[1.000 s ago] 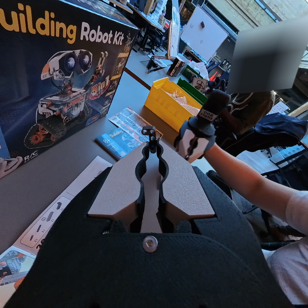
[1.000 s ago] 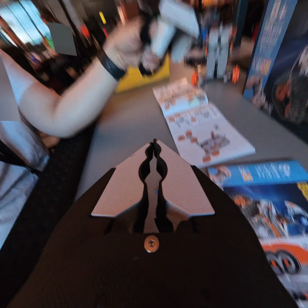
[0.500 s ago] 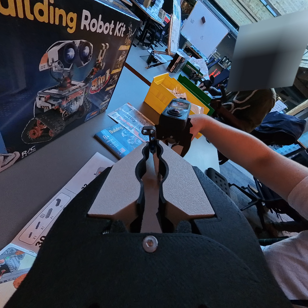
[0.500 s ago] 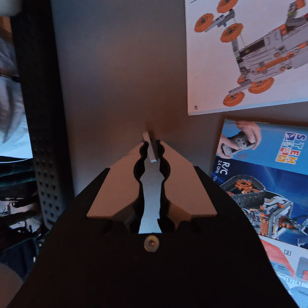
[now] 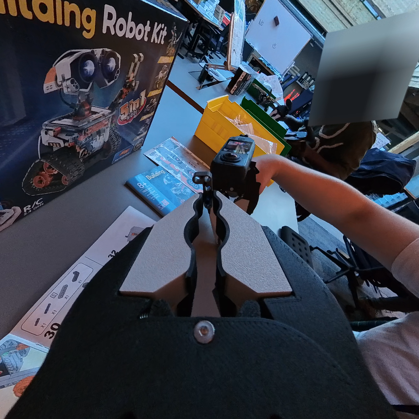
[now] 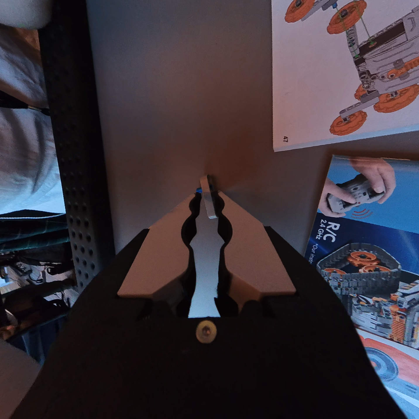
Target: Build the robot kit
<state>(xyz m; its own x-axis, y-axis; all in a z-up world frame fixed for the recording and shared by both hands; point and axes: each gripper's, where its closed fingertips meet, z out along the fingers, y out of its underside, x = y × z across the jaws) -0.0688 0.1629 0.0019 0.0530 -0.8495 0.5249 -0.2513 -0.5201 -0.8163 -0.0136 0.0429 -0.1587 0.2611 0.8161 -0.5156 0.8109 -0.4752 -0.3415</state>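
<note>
Up above the grey table [image 5: 68,226], the left gripper [image 5: 207,199] is clenched on a small black bracket [image 5: 204,181], stiff and light, pinched by its stem. Low over that table, the right gripper [image 6: 207,195] grips a thin grey beam [image 6: 208,199], seemingly with a blue pin.

Both hand-held grippers [image 5: 207,197] [image 6: 207,192] clamped tight

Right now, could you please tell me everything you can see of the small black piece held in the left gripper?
The small black piece looks like a plastic building-kit connector: a short bar across the top with round holes, and a narrow stem running down, making an L or T shape. The left gripper is shut on the stem, pinching it at the fingertips, so the piece stands upright above the grey table. Nothing else touches it; the right gripper's camera appears just behind.
</note>
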